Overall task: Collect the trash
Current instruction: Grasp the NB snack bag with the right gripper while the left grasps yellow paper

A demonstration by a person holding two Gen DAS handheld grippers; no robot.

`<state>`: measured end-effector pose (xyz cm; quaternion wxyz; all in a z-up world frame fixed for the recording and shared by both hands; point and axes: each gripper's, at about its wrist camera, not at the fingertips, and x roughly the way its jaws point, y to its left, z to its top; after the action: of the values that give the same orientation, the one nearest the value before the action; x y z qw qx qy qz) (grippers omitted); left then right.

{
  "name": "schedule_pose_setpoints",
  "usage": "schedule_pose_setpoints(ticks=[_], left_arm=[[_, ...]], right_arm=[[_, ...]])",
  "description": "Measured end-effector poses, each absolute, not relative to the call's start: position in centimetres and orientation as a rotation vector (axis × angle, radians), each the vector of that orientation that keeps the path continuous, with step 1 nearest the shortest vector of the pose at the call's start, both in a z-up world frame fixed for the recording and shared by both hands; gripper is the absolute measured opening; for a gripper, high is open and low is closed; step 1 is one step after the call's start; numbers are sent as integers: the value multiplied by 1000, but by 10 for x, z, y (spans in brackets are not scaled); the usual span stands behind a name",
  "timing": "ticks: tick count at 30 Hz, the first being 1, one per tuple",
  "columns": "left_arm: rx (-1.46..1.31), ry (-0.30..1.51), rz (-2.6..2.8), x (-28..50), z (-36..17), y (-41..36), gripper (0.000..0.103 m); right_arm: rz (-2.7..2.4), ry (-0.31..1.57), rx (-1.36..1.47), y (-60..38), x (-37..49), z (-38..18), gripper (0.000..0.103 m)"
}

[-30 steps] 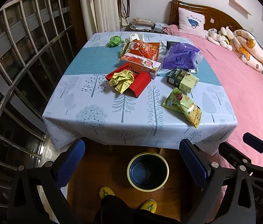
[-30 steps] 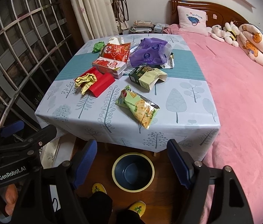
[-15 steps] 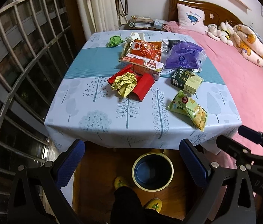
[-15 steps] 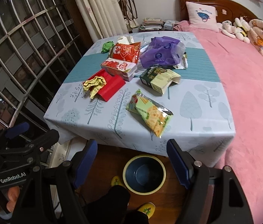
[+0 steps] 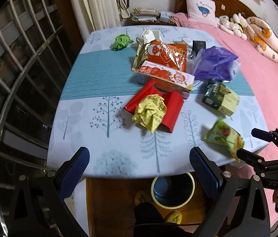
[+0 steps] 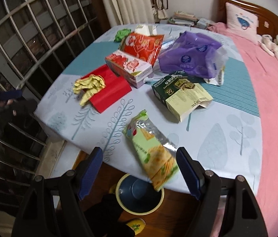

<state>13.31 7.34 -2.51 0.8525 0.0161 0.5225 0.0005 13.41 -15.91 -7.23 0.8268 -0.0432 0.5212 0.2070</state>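
Trash lies across the table (image 5: 99, 130): a crumpled yellow wrapper (image 5: 149, 112) on a red packet (image 5: 170, 108), a strawberry carton (image 5: 166, 77), an orange foil bag (image 5: 166, 53), a purple bag (image 5: 214, 63), a green-and-cream box (image 5: 220, 99), a green paper ball (image 5: 122, 41). A green cracker bag (image 6: 152, 154) hangs over the near table edge. A round bin (image 6: 139, 195) stands on the floor below it. My left gripper (image 5: 139, 171) is open above the near edge. My right gripper (image 6: 139, 169) is open, its fingers either side of the cracker bag's lower end, not touching.
A metal window grille (image 5: 10, 79) runs along the left. A bed with a pink cover (image 5: 267, 83) touches the table's right side, with a pillow and soft toys at its head. A person's yellow slippers (image 5: 173, 216) stand on the wooden floor beside the bin.
Both grippers have moved forward and closer to the table, so the trash looks larger. The right gripper now frames the cracker bag. Both stay open.
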Motion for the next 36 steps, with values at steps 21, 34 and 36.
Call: schedule_pose_setpoints(ticks=[21, 34, 36], left_arm=[[175, 1277, -264, 230, -82, 63, 82], [203, 1356, -258, 258, -116, 61, 73], [196, 1364, -262, 261, -121, 61, 63]], right_arm=[[415, 1219, -206, -153, 175, -123, 38], [364, 1191, -102, -136, 177, -119, 23], [363, 1188, -79, -136, 177, -119, 19]])
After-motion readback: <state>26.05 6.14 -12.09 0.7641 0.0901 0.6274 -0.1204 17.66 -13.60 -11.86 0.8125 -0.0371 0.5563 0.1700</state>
